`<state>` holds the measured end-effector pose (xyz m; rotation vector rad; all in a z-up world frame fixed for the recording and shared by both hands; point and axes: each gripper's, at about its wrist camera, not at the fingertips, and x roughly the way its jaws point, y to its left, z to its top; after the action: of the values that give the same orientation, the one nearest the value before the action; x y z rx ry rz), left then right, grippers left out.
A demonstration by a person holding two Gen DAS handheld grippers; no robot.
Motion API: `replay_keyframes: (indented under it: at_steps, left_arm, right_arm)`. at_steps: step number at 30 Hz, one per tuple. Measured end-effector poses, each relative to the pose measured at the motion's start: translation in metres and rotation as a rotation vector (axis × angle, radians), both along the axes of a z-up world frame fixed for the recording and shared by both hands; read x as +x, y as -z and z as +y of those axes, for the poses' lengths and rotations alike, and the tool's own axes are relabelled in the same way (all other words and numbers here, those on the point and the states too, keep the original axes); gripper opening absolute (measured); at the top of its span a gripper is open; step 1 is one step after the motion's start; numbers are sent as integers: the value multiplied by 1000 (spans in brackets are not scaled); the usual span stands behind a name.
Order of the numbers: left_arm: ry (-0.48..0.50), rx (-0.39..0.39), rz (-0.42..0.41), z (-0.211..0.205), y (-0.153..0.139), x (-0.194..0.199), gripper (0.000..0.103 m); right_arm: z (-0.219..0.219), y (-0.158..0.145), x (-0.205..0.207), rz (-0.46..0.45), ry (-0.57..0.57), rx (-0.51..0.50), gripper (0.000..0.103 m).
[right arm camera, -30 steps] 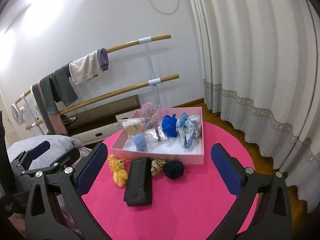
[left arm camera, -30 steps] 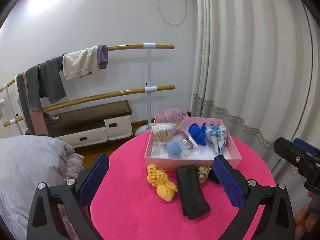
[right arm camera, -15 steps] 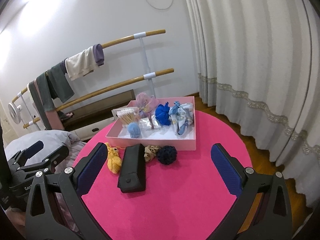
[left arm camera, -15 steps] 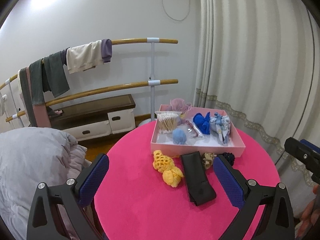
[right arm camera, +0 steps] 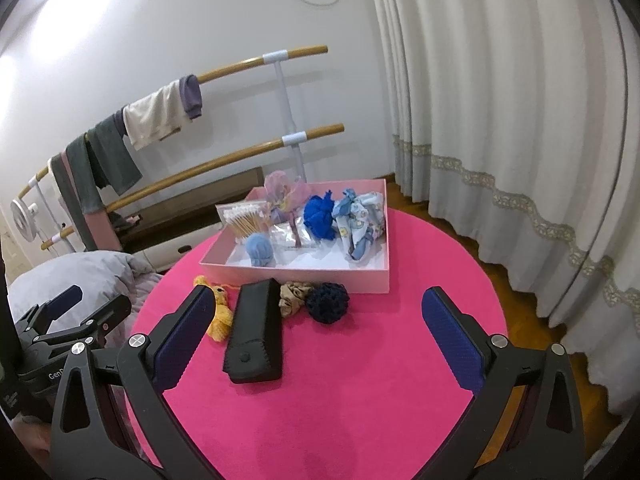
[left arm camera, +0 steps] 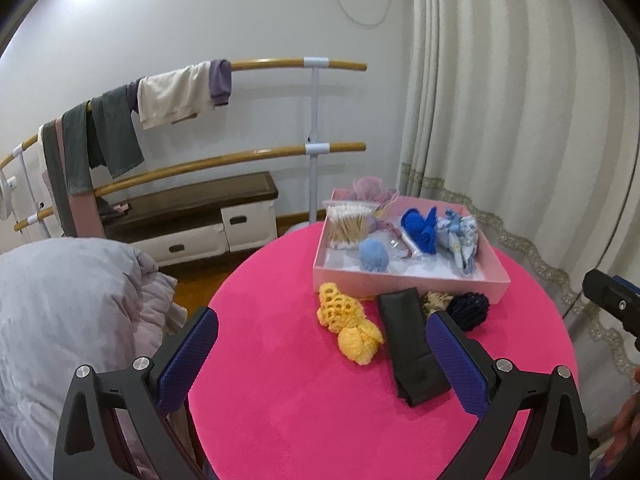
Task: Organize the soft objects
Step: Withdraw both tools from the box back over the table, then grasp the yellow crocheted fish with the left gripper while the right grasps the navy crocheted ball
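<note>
Both grippers have drawn back and risen a little from where they were a second ago, so more of the round pink table (right arm camera: 360,400) now shows beneath them. The left gripper (left arm camera: 320,360) hangs over the near left part of the table with its blue-padded tongs spread wide and nothing between them. The right gripper (right arm camera: 316,336) is the same, tongs wide apart and empty, above the near edge.

At the far side of the table sits a shallow pink box (right arm camera: 320,276). Inside it, from left to right, lie a clear bag of cotton swabs (right arm camera: 246,220), a light blue knitted ball (right arm camera: 260,250) just in front of the bag, a pale pink gauzy scrunchie (right arm camera: 286,192) at the back wall, a clear packet (right arm camera: 292,236) in the middle, a bright blue scrunchie (right arm camera: 320,214), and a blue-and-white patterned cloth bundle (right arm camera: 360,220) against the right wall.

Outside the box, close along its near wall, a row of things rests on the tabletop: a yellow crocheted piece (left arm camera: 348,324) at the left, a black case (right arm camera: 256,336) lying lengthwise beside it, a small beige scrunchie (right arm camera: 292,296) touching the case, and a dark navy knitted ball (right arm camera: 328,302) just right of that.

Beyond the table, clothes hang over a wooden double-rail barre (left arm camera: 280,152), and a long curtain (right arm camera: 500,120) covers the right side.
</note>
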<state>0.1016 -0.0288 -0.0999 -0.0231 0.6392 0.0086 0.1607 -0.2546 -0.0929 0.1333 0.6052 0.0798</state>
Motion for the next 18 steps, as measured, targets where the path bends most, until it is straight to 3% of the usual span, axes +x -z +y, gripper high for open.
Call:
replay_keyframes:
  at_steps: [18]
  left_arm:
    - [-24, 56, 151, -6, 74, 107, 103]
  right_arm:
    - [-11, 80, 70, 196, -2, 2, 103]
